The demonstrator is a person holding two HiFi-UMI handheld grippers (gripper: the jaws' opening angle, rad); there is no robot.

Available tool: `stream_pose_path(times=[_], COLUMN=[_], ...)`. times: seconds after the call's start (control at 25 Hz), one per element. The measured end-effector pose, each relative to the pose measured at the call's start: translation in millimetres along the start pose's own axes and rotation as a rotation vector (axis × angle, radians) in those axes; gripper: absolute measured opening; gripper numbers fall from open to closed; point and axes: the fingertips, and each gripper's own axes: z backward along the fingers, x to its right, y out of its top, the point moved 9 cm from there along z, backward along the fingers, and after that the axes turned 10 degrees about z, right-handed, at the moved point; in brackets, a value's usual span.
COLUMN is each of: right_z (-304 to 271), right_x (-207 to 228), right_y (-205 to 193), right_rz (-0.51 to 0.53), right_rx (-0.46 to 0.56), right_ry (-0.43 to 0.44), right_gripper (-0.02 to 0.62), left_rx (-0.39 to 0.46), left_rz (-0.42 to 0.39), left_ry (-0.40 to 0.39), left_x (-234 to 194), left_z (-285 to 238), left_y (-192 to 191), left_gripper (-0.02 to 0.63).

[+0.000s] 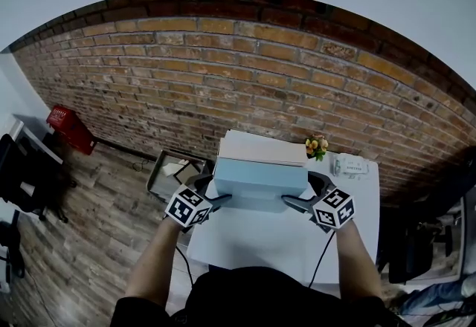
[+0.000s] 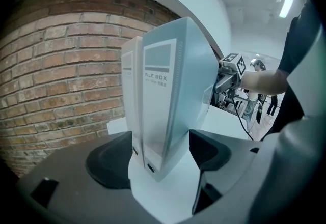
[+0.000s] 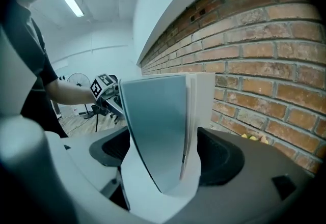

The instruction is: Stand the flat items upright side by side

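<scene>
Pale blue translucent plastic file box [image 1: 260, 177] stands upright on the white tabletop [image 1: 260, 247]. It is side by side with a white plastic file box [image 1: 262, 147], which is nearer the red brick wall [image 1: 223, 73]. Wood-plank floor [image 1: 97, 206] off to the left. Your left gripper [image 2: 160, 151] is spread wide, clamping across both boxes at one end; your right gripper [image 3: 163, 156] does likewise at the other. Pads seem to press the outer faces, though lens warp leaves that unsure. Boxes slim, smooth-walled, blue spine printed "FILE BOX". Pads black, rounded.
</scene>
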Motion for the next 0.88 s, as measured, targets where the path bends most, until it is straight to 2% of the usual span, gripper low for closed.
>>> stream_pose_path(times=[0.2, 0.36, 0.4, 0.68, 0.88], right_z=[4.5, 6.4, 6.8, 5.9, 6.8], right_x=[-5.3, -7.7, -7.5, -5.0, -4.0], right_y=[-14.3, -32.0, -33.2, -31.4, -31.7], right_rz=[0.012, 0.016, 0.019, 0.034, 0.028], right_rx=[-0.039, -0.062, -0.06, -0.039, -0.033], right_ry=[0.057, 0.071, 0.07, 0.066, 0.072], right_gripper=[0.366, 0.213, 0.201, 0.181, 0.181], left_rx=[0.0, -0.009, -0.012, -0.037, -0.007], left_rz=[0.031, 0.04, 0.041, 0.038, 0.059], left_ry=[0.031, 0.051, 0.053, 0.053, 0.078], left_x=[3.1, 8.8, 10.9, 28.4, 34.5], left_z=[0.8, 0.3, 0.3, -5.8, -5.8], left_y=[-7.0, -11.6, -12.5, -20.5, -23.6], left_gripper=[0.364, 0.364, 0.364, 0.364, 0.364])
